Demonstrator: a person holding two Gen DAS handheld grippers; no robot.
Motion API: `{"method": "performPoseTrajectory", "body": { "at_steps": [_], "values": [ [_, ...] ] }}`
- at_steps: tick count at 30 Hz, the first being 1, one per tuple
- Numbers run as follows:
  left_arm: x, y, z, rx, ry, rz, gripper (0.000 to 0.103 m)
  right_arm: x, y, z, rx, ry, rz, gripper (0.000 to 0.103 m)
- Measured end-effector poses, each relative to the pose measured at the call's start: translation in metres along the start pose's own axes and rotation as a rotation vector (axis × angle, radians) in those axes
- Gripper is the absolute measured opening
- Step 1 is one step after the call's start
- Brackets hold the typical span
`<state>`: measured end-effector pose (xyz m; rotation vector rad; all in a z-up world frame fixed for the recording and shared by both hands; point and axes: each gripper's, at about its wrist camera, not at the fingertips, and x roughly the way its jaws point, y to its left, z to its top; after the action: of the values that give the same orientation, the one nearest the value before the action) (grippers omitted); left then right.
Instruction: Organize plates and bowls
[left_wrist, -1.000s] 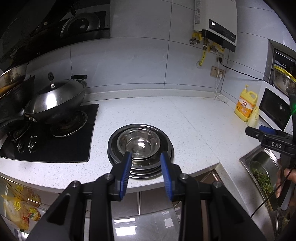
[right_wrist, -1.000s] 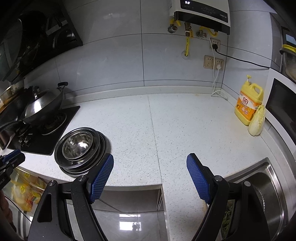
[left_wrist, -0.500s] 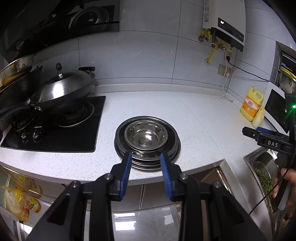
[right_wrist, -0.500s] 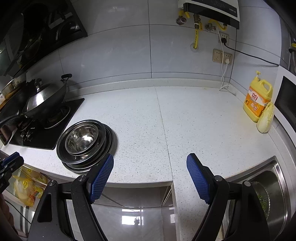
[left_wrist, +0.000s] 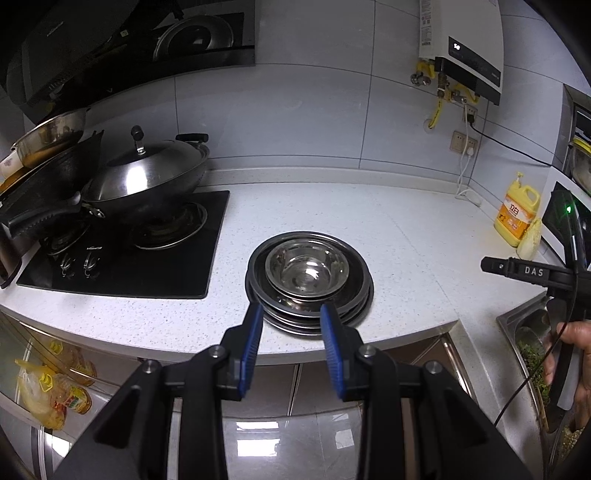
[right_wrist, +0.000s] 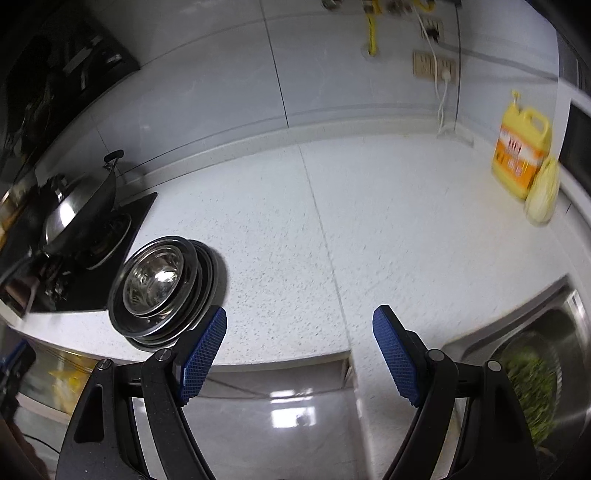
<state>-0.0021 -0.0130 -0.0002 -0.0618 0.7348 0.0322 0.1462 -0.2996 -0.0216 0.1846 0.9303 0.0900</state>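
Approach step, nothing grasped: left hand-held gripper (left_wrist: 291, 325) part-open and empty before the bowl (left_wrist: 307, 271) nested on stacked plates (left_wrist: 309, 314) near the surface (left_wrist: 388, 236) edge; right hand-held gripper (right_wrist: 300, 345) wide, empty; next, probably pinch the bowl's rim.

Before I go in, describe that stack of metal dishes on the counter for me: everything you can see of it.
The stack of dishes is shiny steel: several shallow plates piled slightly askew, with a smaller bowl sitting upright and empty on top. It rests on the white speckled counter near its front edge, just right of the black stove. Nothing grips or touches it; the left gripper hovers open just before it.
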Motion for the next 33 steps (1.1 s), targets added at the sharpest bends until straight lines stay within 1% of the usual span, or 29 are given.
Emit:
{"method": "performPoseTrajectory", "body": {
  "at_steps": [5, 11, 17, 22, 25, 29, 33],
  "values": [
    [-0.002, -0.005, 0.001, 0.004, -0.002, 0.008, 0.031, 0.003, -0.002, -0.003, -0.010, 0.015, 0.002, 0.077],
    [-0.005, -0.013, 0.000, 0.016, -0.001, 0.007, 0.031, 0.005, -0.003, -0.004, -0.056, 0.035, -0.034, 0.077],
    [-0.007, -0.019, 0.001, 0.022, -0.004, 0.004, 0.031, -0.004, 0.005, -0.007, -0.202, 0.010, -0.111, 0.077],
    [-0.009, -0.024, -0.001, 0.027, -0.003, -0.001, 0.031, -0.009, 0.017, -0.010, -0.344, 0.008, -0.163, 0.077],
    [-0.011, -0.025, -0.002, 0.025, -0.003, -0.003, 0.031, -0.012, 0.023, -0.014, -0.383, 0.006, -0.153, 0.077],
    [-0.016, -0.027, 0.000, 0.026, -0.014, -0.014, 0.031, -0.018, 0.026, -0.016, -0.385, -0.003, -0.119, 0.077],
    [-0.019, -0.028, 0.002, 0.026, -0.019, -0.024, 0.031, -0.024, 0.028, -0.020, -0.377, -0.015, -0.103, 0.077]
  ]
}}
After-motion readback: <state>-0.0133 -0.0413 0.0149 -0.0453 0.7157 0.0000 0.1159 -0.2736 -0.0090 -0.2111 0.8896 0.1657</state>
